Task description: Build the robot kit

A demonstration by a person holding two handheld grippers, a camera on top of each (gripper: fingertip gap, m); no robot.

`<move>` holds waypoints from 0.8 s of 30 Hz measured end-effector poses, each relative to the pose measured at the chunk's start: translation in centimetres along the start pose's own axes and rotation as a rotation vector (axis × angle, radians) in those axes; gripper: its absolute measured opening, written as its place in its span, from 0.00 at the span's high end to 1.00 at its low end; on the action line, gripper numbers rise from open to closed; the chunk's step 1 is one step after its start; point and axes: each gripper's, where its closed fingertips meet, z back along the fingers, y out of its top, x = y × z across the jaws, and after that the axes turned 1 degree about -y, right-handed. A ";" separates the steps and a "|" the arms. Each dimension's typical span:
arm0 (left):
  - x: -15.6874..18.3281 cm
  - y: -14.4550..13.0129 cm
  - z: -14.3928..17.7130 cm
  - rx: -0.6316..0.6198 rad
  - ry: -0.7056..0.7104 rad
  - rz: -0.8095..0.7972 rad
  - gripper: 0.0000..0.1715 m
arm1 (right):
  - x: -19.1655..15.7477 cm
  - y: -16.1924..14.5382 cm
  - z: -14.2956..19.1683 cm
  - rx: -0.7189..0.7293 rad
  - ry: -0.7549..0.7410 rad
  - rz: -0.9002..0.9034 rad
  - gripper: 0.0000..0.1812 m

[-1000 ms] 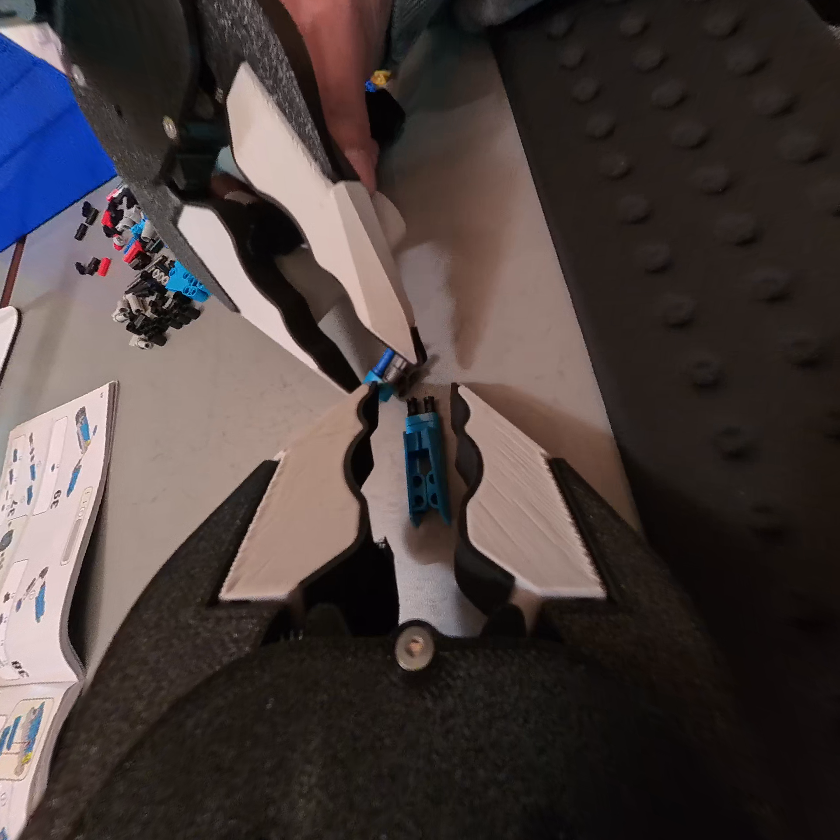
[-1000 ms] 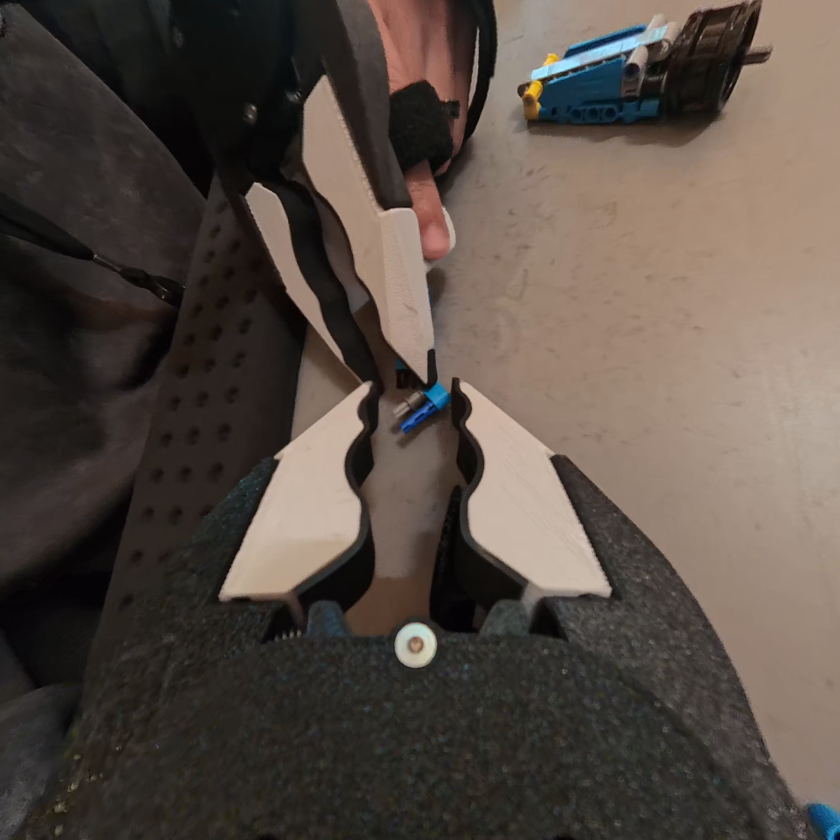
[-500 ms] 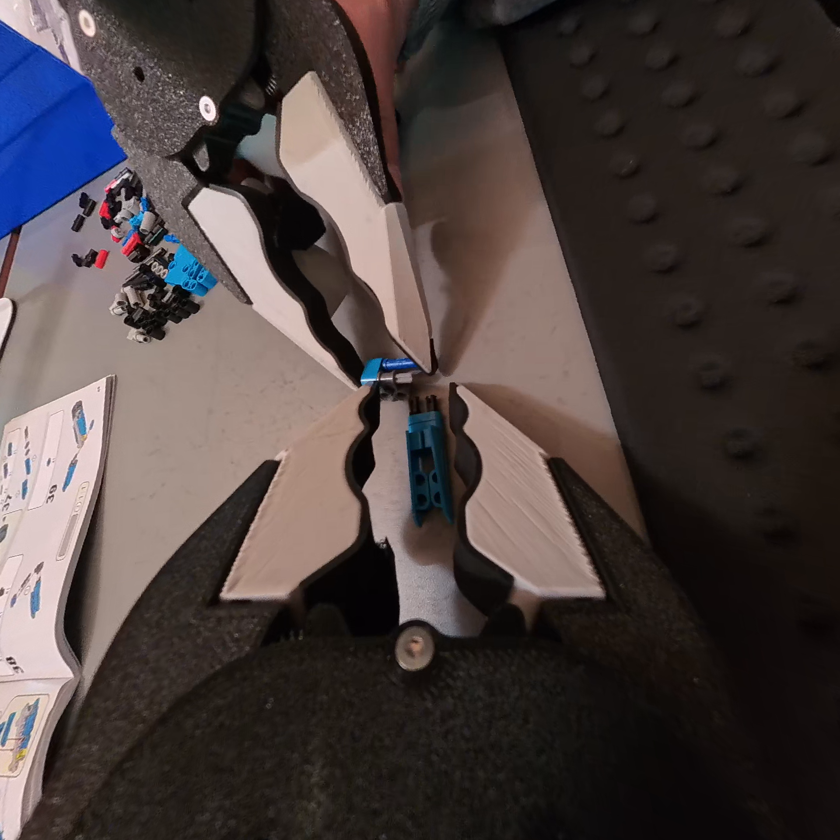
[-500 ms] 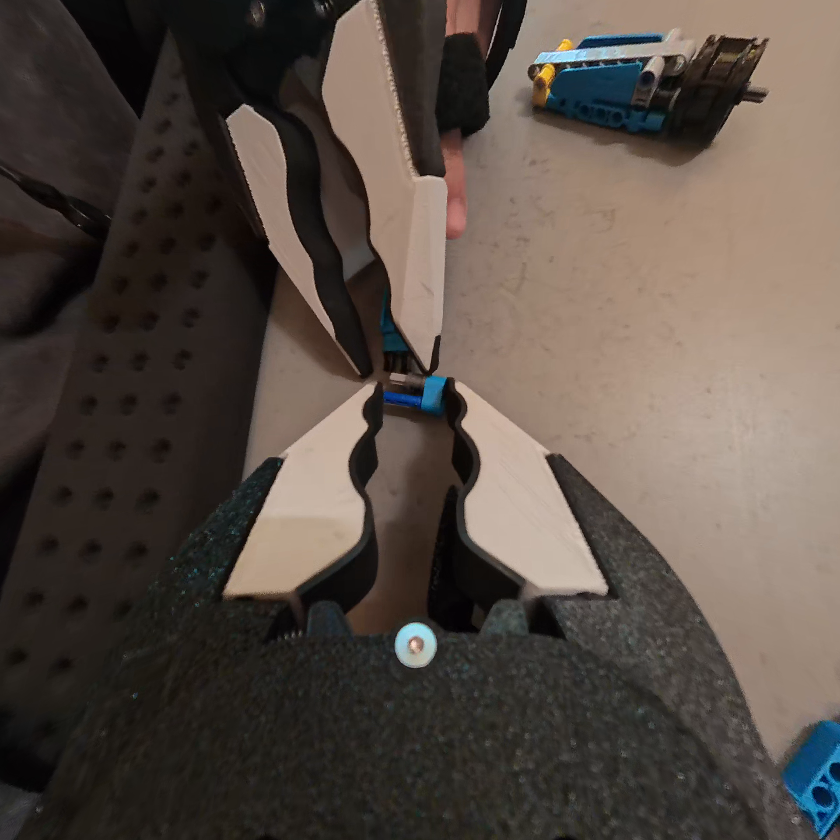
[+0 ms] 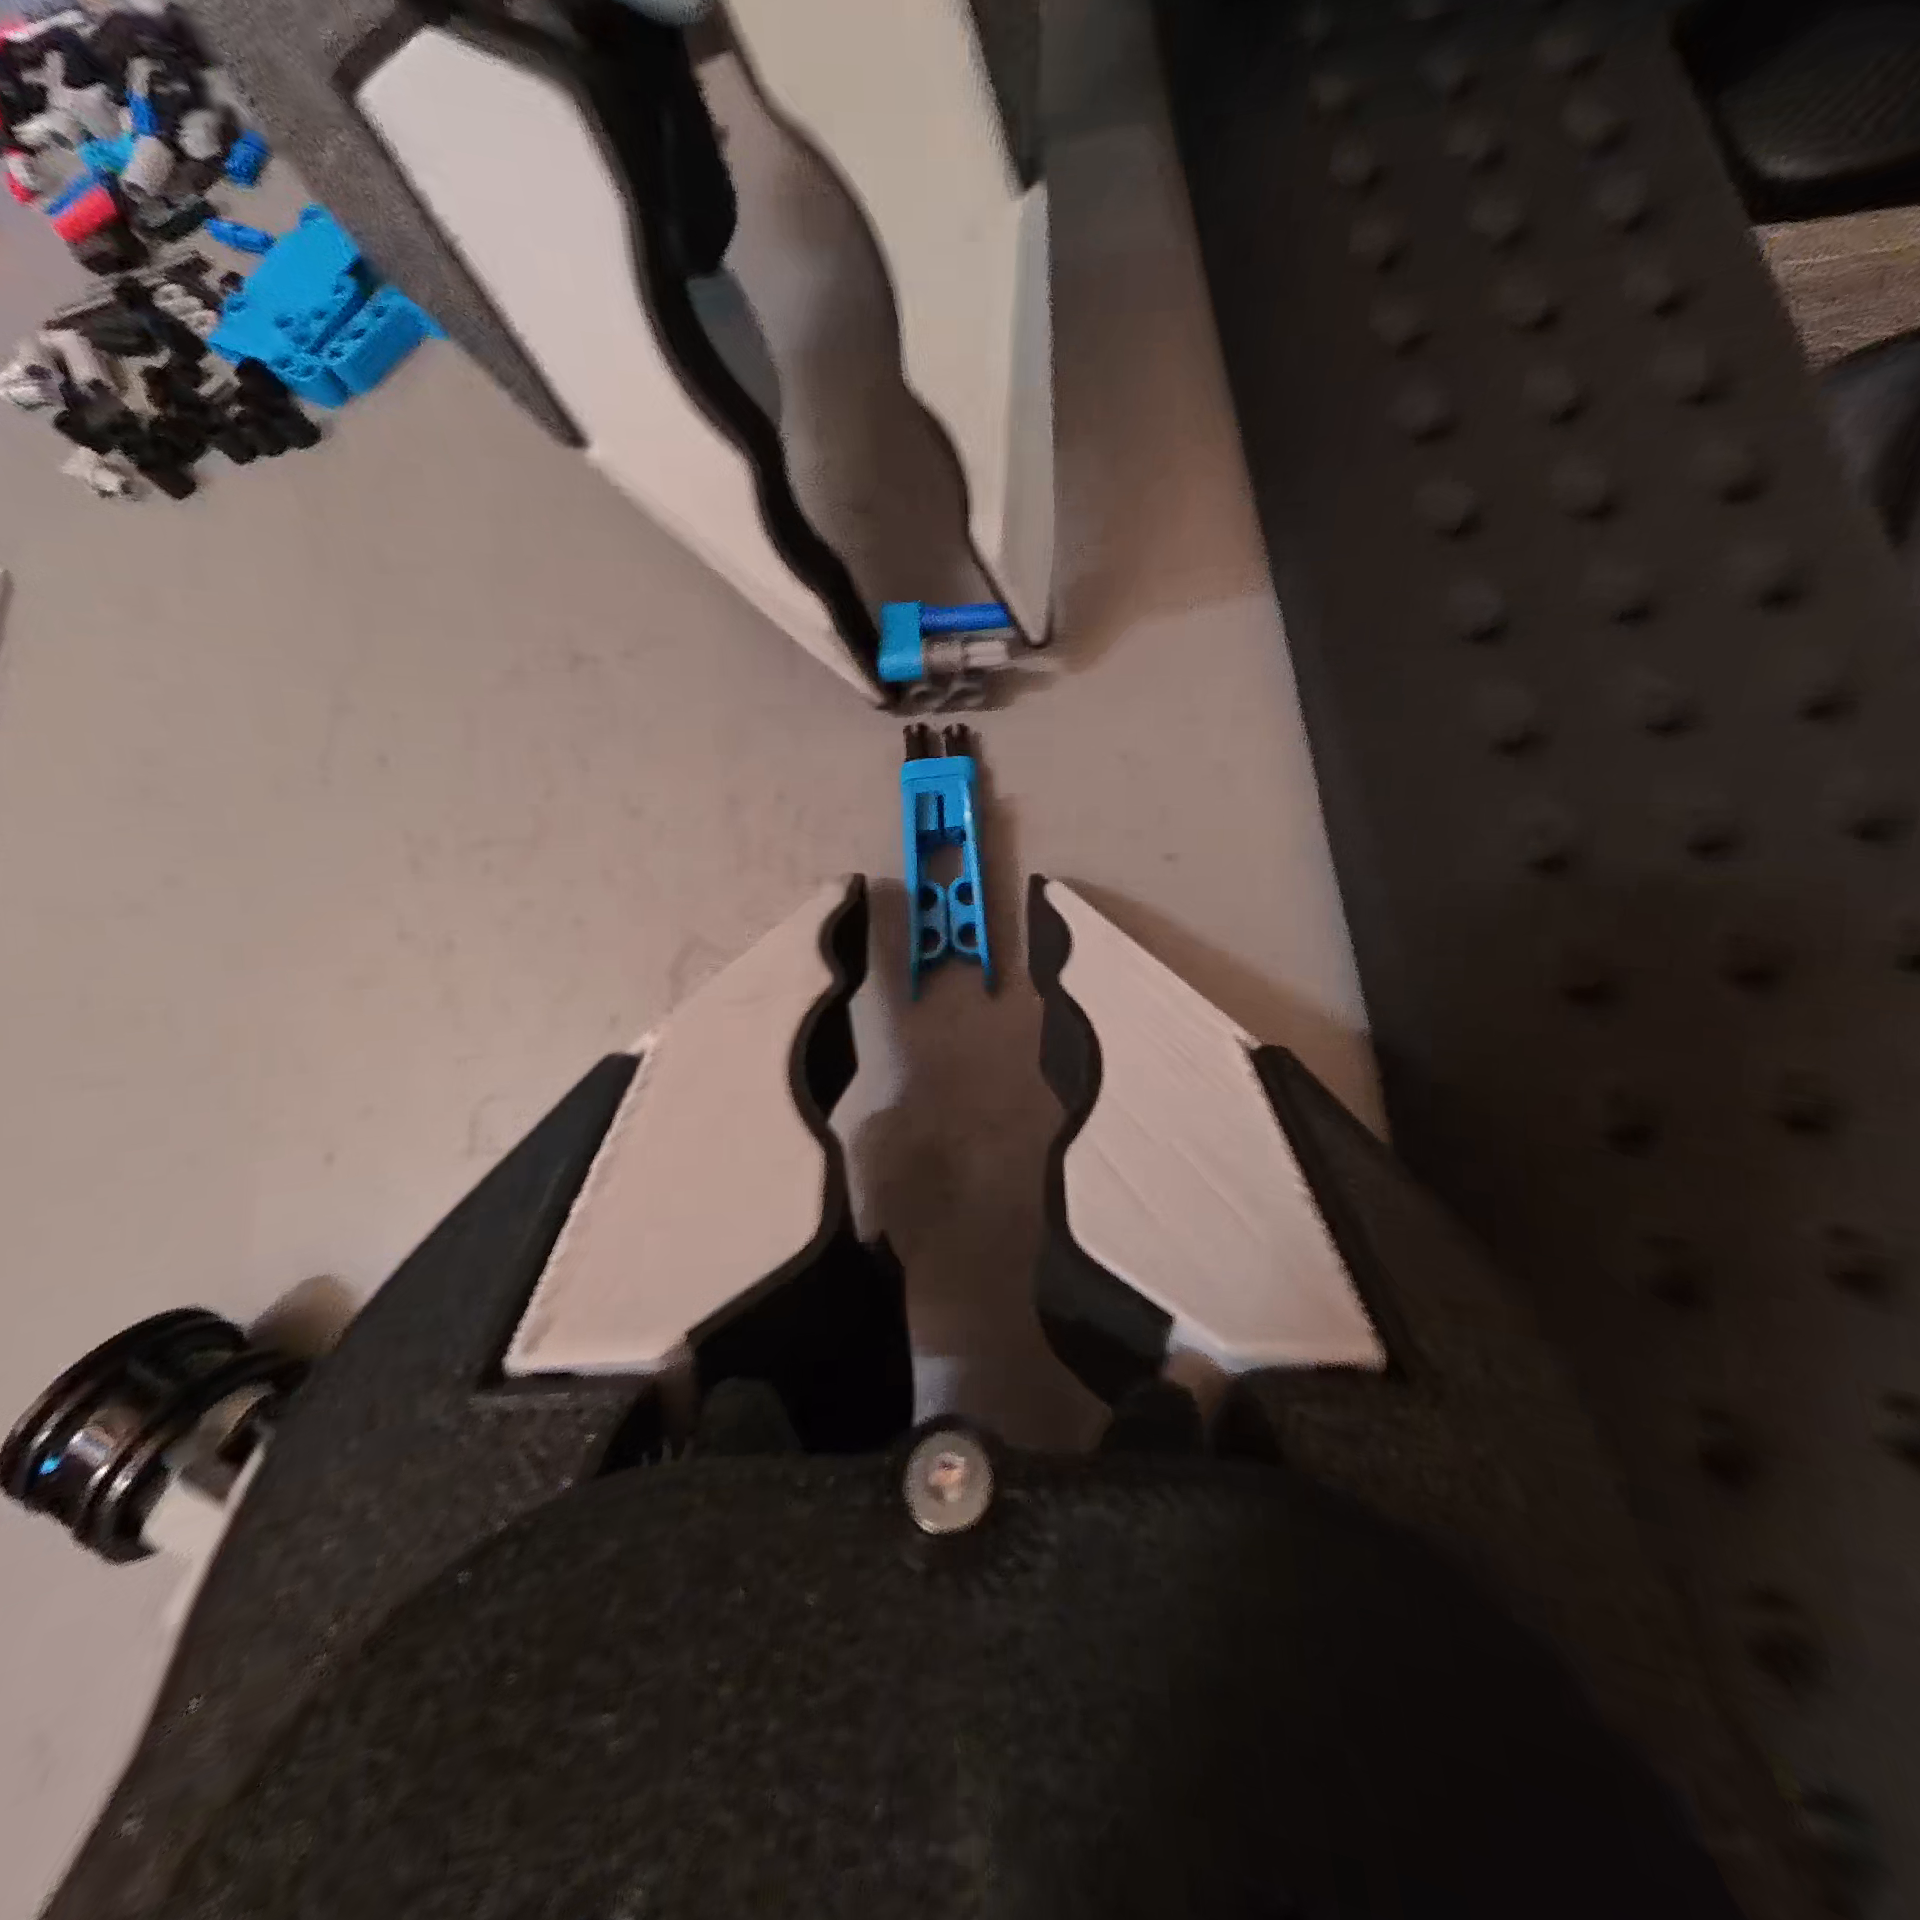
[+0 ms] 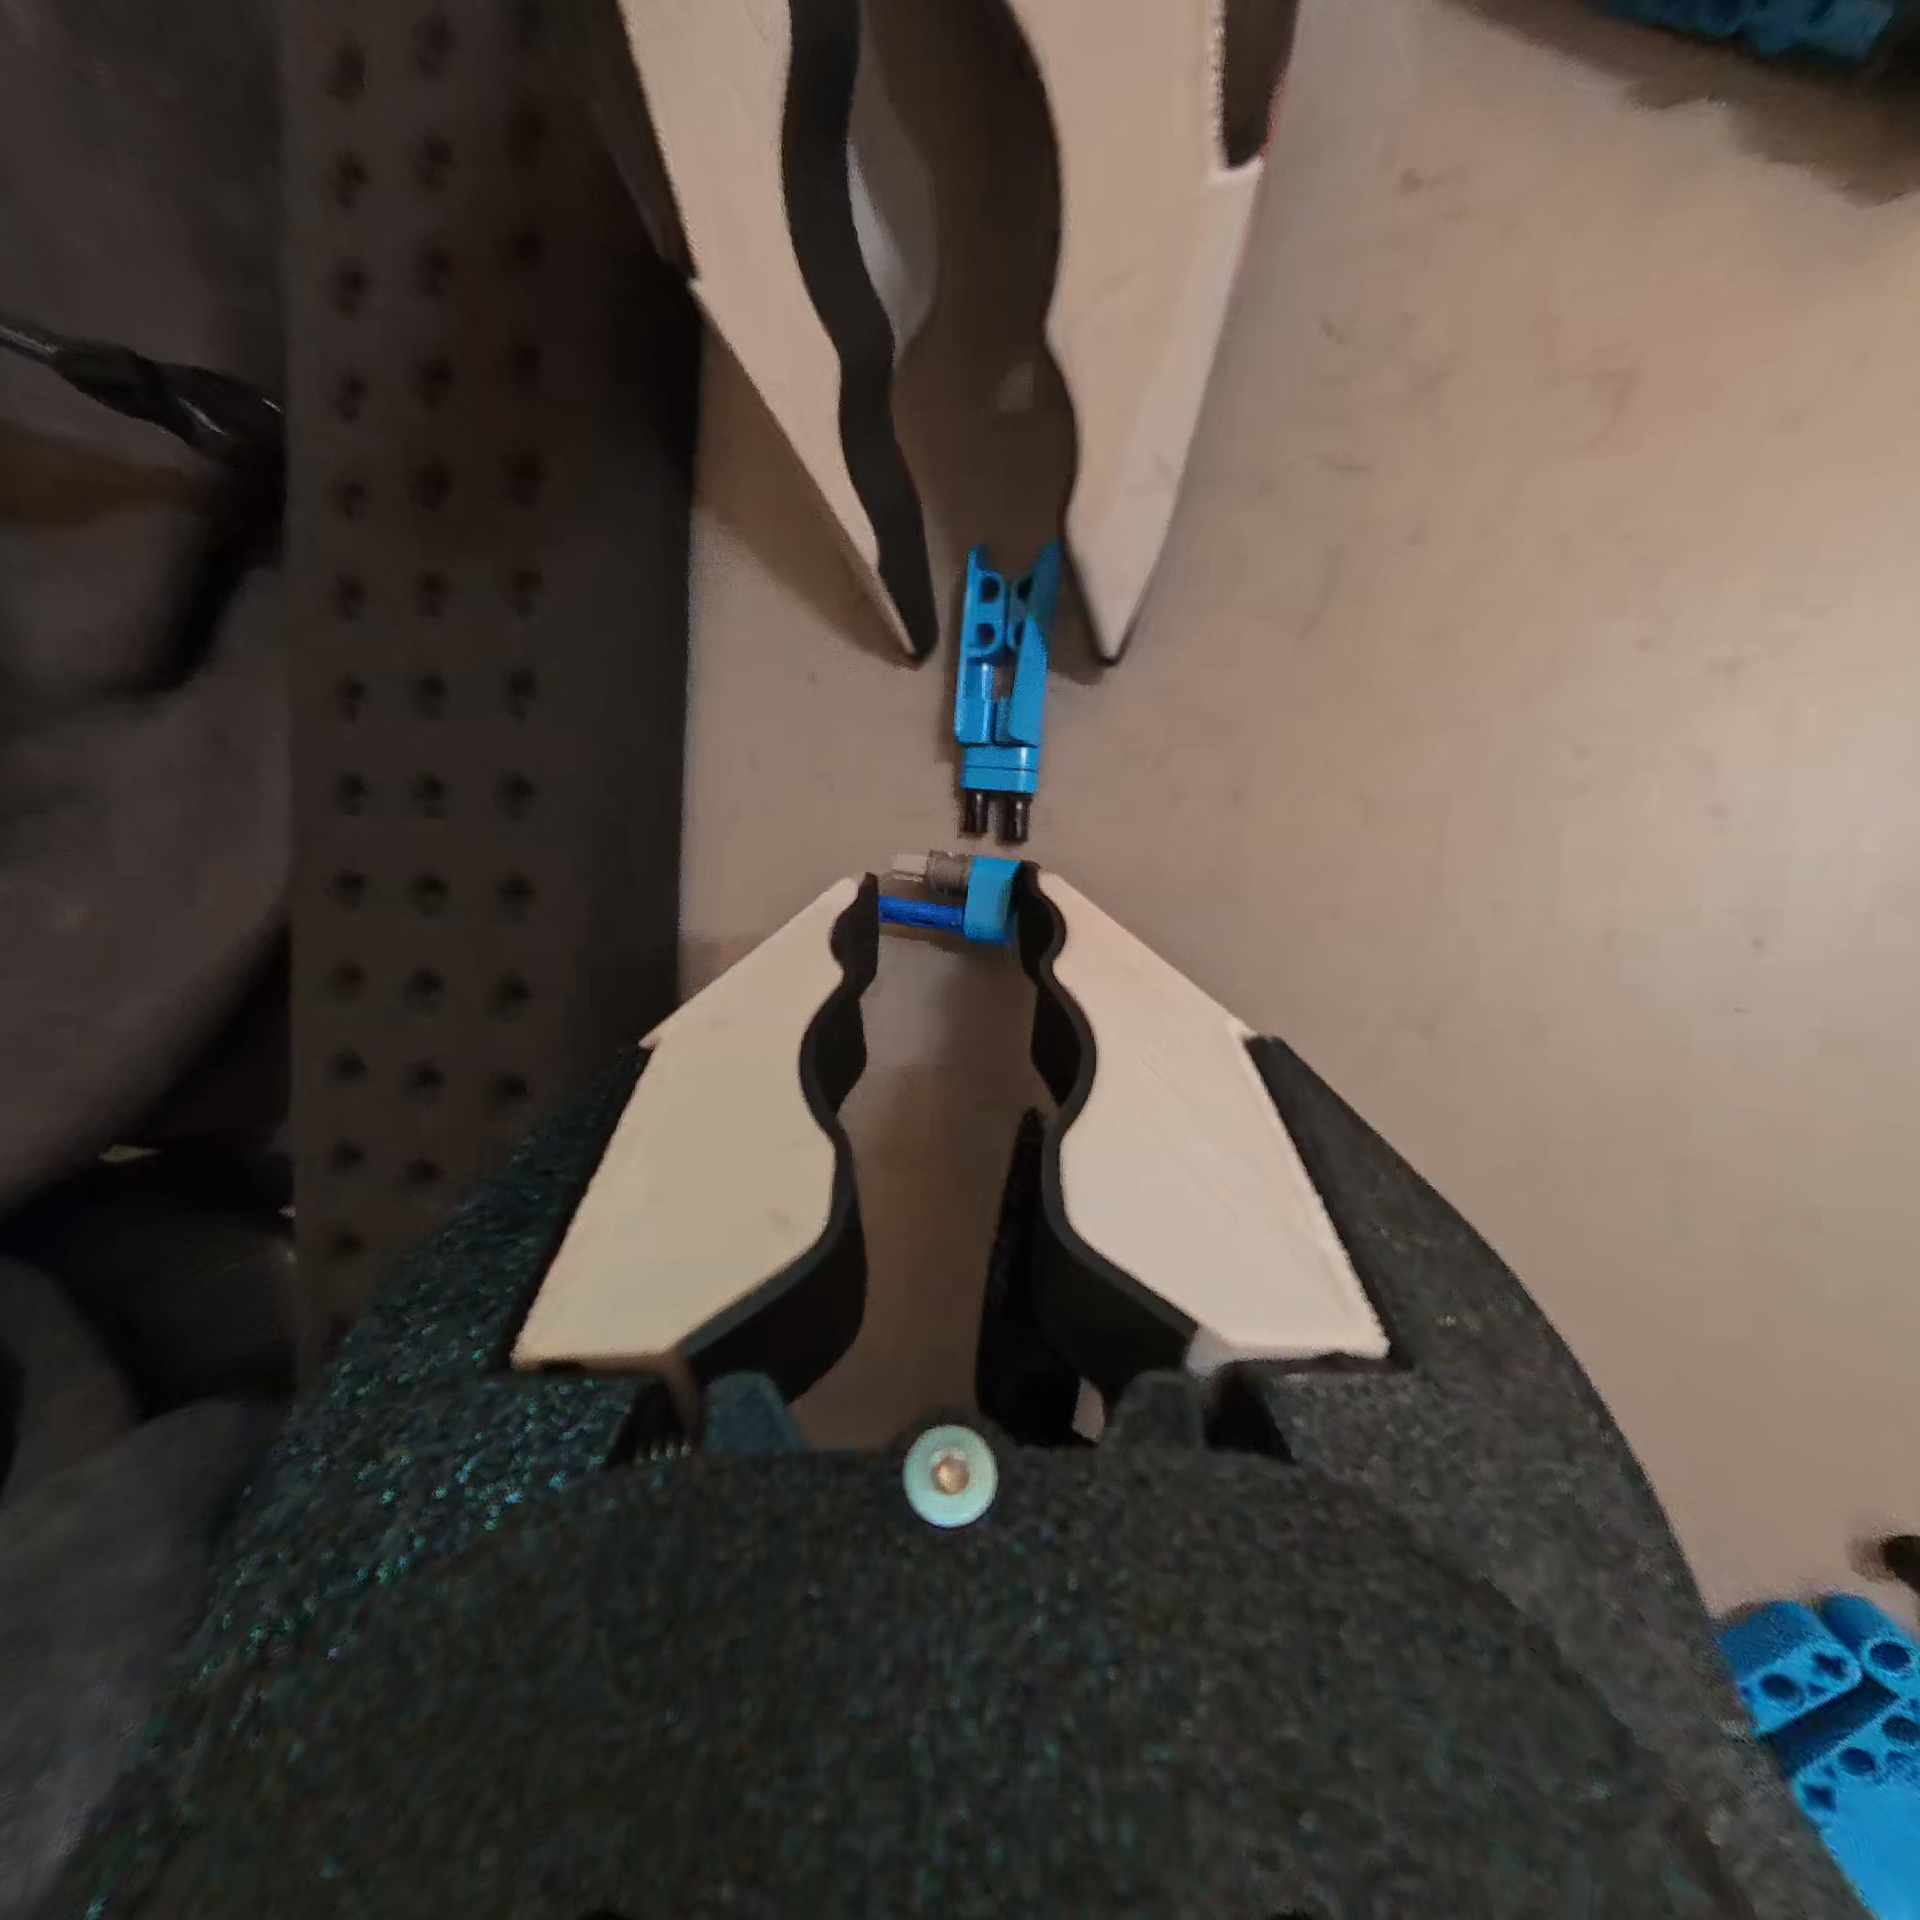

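A long blue beam piece (image 5: 943, 873) with two black pins at its far end lies on the tan table. Its near end sits between the tips of my left gripper (image 5: 945, 883), which is open, with a gap on each side. My right gripper (image 6: 951, 883) is shut on a small blue connector with a blue axle and a grey pin (image 6: 951, 902), held crosswise at its tips. The two grippers face each other tip to tip. The black pins (image 6: 997, 816) stop just short of the small connector. The right gripper (image 5: 961, 670) and left gripper (image 6: 1010, 652) each show in the other view.
A black studded mat (image 5: 1558, 727) runs along one side of the table; it also shows in the right wrist view (image 6: 436, 623). A pile of small black, grey and red parts (image 5: 125, 343) with a blue block (image 5: 312, 312) lies far left. A black wheel (image 5: 114, 1444) is near left. Blue bricks (image 6: 1829, 1756) lie near my right gripper. The grippers' ends are close to 4 cm from one another. Both grippers' tips are roughly 15 cm from the black wheel (image 5: 114, 1444).
My left gripper has drawn back, so the long blue piece now sticks out past its tips. My right gripper has swung round to face it squarely, still holding the small connector.
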 end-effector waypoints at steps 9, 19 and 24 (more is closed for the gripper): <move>0.0 0.1 -0.2 -0.002 -0.020 0.021 0.92 | 0.3 0.3 -0.4 0.039 0.011 -0.001 0.86; -0.2 0.4 -0.6 -0.006 0.028 0.029 0.92 | 0.3 0.4 -0.4 0.196 -0.003 -0.043 0.86; -0.2 0.6 -0.7 -0.004 0.025 0.027 0.92 | 0.3 0.2 -0.2 0.242 -0.011 -0.040 0.86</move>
